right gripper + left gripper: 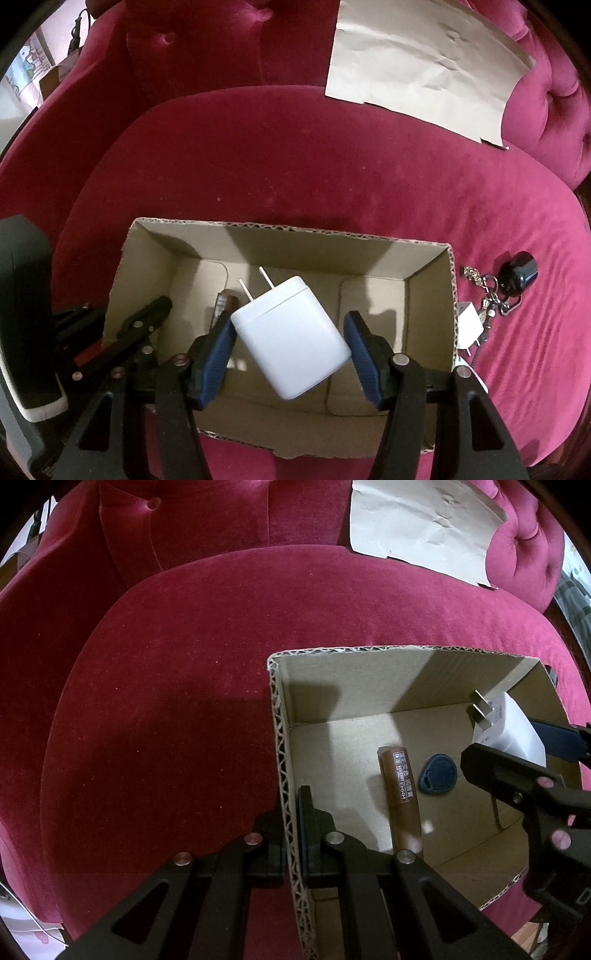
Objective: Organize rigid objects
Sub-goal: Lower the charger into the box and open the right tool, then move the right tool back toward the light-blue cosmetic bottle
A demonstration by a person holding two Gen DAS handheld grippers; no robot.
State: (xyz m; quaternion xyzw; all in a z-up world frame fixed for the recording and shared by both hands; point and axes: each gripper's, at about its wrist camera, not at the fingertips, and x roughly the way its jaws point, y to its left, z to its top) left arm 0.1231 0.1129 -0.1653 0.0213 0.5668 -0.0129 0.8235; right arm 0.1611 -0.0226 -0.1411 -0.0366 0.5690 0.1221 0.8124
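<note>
Over the open cardboard box (428, 295) on the red velvet seat (295, 173), the right gripper (290, 354) held a white charger (291, 336) between its blue pads, pinching it at two opposite corners, so it sat tilted with its prongs pointing away and up. The left gripper (293, 834) had its jaws pressed together on the left wall of the box, one finger inside and one outside. On the box floor lay a brown tube (400, 794) and a blue key fob (437, 775), near each other.

The risks, as I judge them: a corner grip is weak, so the charger could rotate or slip out early and strike the tube below. If it were released from this tilt, it might land on its prongs or roll onto the fob. Outside the right wall, a smaller white plug (469, 323) and a bunch of keys (495, 291) waited on the seat; pulling on the wall could tip the light box.
</note>
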